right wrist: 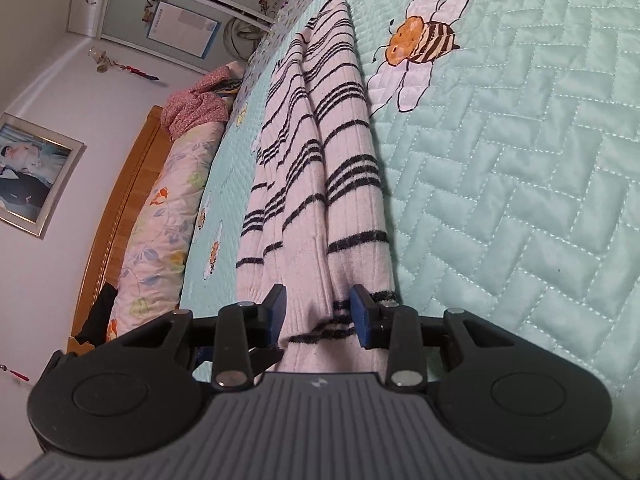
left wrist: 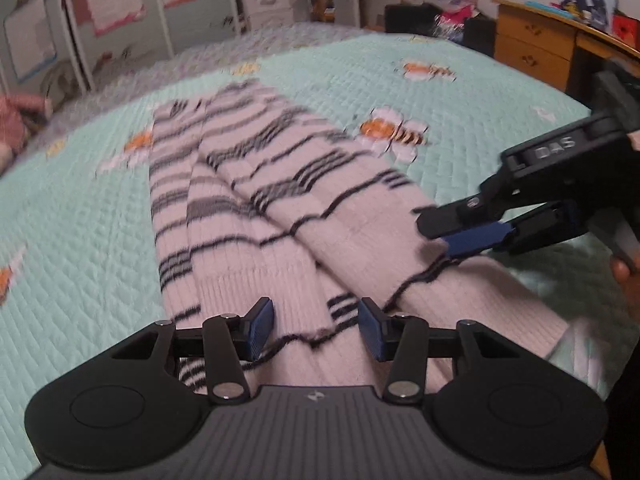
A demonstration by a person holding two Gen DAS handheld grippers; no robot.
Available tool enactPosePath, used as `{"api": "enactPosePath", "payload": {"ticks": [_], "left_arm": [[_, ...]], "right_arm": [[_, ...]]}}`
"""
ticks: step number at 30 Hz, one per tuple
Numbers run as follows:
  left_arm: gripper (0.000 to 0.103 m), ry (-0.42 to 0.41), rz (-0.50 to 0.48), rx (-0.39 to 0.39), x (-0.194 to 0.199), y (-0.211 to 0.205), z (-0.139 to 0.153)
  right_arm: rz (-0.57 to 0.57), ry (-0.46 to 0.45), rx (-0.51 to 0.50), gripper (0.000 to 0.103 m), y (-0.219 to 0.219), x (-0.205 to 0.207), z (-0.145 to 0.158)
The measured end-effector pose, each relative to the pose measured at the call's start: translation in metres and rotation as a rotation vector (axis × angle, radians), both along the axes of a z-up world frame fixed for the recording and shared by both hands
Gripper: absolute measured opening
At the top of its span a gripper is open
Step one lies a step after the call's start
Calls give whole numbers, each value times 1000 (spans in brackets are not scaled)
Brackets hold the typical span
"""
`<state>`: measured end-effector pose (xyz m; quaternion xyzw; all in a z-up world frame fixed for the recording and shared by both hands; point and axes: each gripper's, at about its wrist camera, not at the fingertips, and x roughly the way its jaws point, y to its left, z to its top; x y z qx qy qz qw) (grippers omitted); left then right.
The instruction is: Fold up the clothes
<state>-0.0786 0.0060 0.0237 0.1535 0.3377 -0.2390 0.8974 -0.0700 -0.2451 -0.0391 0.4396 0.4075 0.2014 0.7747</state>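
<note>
Striped pink sweater (left wrist: 280, 208) on mint quilted bed (left wrist: 80, 240), already folded lengthwise into a narrow strip; crosswise folds left. Long axis from frame bottom toward upper centre. Left claw (left wrist: 316, 330) apart over near end; right claw (right wrist: 319, 316) apart, straddling hem, not clamped.

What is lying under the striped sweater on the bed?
The striped sweater lies on a mint quilt with a bee pattern. What the quilt shows beneath the sweater itself is covered.
</note>
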Motion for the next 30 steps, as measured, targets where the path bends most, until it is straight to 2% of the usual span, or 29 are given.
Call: {"api": "enactPosePath", "payload": {"ticks": [2,8,9,11,13,17,19,21,22,25,27,30], "left_arm": [[50,-28,-21,-1,-4,-2,4],[44,-31,-48,110,-3,-9,-8],[41,-27,-47,108,-1,-8,-8],[27,-14,-45,107,3,-7,-8],[18,-6,-42,111,7,-6,-8],[15,-11,-55,135,7,-7,-8],[9,-24,-57,143,5,-9,-8],[8,0,-20,80,9,-3,-5],[8,21,4,33,12,1,-2],[7,121,51,-165,25,18,9],[7,186,81,-290,33,29,16],[8,227,79,-195,36,19,4]], "right_arm": [[-6,12,15,35,-2,-1,-1],[-12,25,36,36,-2,1,-2],[-11,25,36,36,-3,1,-2],[-12,27,40,36,-3,1,-3],[-15,31,45,36,-4,2,-3],[-14,31,43,36,-4,1,-3],[-12,29,38,36,-3,1,-2],[-16,23,33,32,-4,0,0],[-23,18,31,26,-4,0,2],[-38,3,31,16,-7,0,7],[-41,-8,39,16,-11,1,10],[-33,10,31,18,-13,4,7]]}}
